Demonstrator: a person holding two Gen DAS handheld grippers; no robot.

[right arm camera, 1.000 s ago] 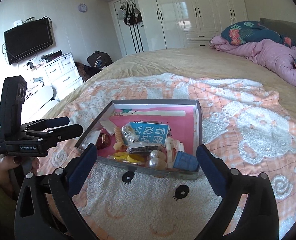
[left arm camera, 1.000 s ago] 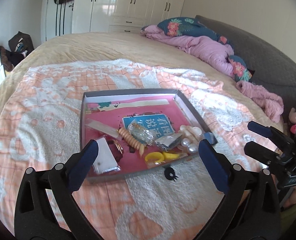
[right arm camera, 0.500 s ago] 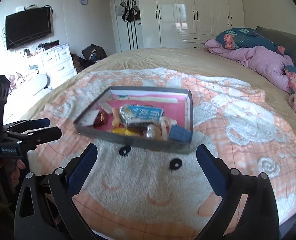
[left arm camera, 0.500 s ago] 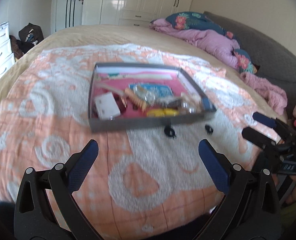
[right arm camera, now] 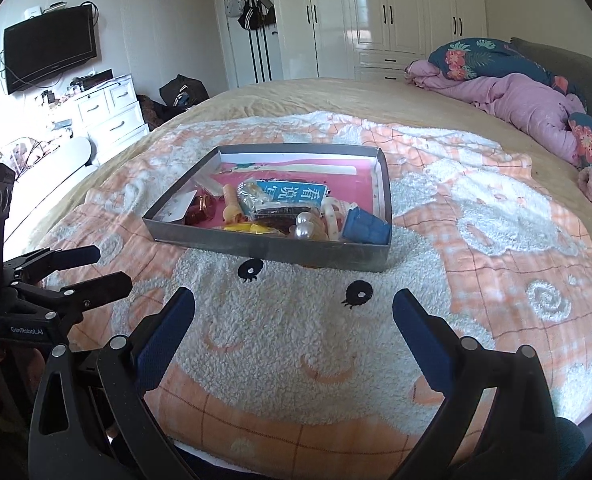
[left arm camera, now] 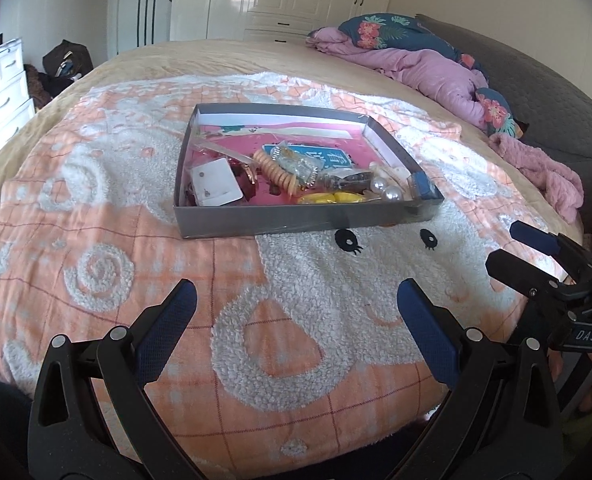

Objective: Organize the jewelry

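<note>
A shallow grey tray (left arm camera: 307,222) sits on an orange-and-white fleece blanket (left arm camera: 96,220) spread over a bed, a little beyond both grippers. Its floor is pink, and the jewelry lies heaped toward the near wall. A white earring card (left arm camera: 214,184) rests at the near left corner, with dark red pieces just beside it. A string of peach beads (left arm camera: 276,170) runs diagonally through the middle, touching a clear packet (left arm camera: 296,164) and a blue printed card (left arm camera: 327,158). Two large pearls (left arm camera: 385,190) and a yellow piece (left arm camera: 331,199) lie against the near wall, and a small blue box (left arm camera: 423,186) fills the near right corner. Smaller items among them are too tangled to tell apart.

The left gripper (left arm camera: 296,320) is held low over the blanket's near edge, its blue-padded fingers spread wide with nothing between them — well short of the tray. The right gripper (right arm camera: 294,320) is likewise spread wide and empty, pointed at the tray (right arm camera: 280,248) from the near side. Each gripper shows at the edge of the other's view.

Two embroidered black eyes (right arm camera: 357,294) mark the blanket just in front of the tray. A rumpled purple quilt (right arm camera: 527,104) and a floral pillow (right arm camera: 475,56) lie at the bed's far right, white wardrobes (right arm camera: 375,12) stand behind — and a television (right arm camera: 50,46) hangs above a white dresser (right arm camera: 108,116).
</note>
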